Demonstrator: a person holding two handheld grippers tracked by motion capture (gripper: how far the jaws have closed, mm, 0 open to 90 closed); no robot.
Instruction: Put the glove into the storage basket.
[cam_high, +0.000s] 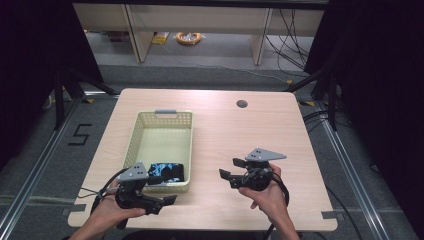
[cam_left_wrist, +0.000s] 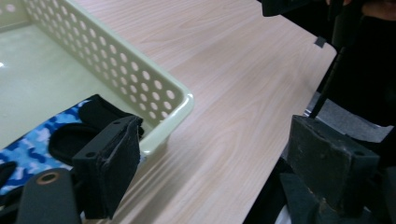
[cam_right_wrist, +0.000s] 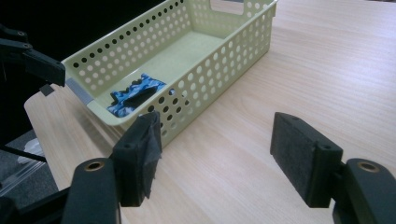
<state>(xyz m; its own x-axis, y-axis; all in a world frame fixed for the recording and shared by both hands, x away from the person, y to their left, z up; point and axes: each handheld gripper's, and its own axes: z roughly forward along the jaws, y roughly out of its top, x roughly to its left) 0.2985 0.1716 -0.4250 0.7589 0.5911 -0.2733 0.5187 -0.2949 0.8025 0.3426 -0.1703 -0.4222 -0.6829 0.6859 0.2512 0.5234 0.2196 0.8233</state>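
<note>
A pale green perforated basket (cam_high: 131, 145) stands on the left half of the wooden table (cam_high: 250, 130). At its near end lies a blue camouflage and black cloth item (cam_high: 167, 171), also seen in the left gripper view (cam_left_wrist: 42, 135) and the right gripper view (cam_right_wrist: 133, 95). My left gripper (cam_high: 162, 191) is open at the basket's near right corner (cam_left_wrist: 177, 100), with nothing between its jaws (cam_left_wrist: 219, 163). To the right of the basket, my right gripper (cam_high: 231, 168) stands open over bare table, empty (cam_right_wrist: 217, 156), and points toward the basket's side wall (cam_right_wrist: 224, 60).
A round cable hole (cam_high: 242, 104) sits near the table's far edge. Bare wood stretches to the right of the basket. The near table edge runs just under both hands. On the floor beyond the table are shelf legs and a yellow cable reel (cam_high: 188, 37).
</note>
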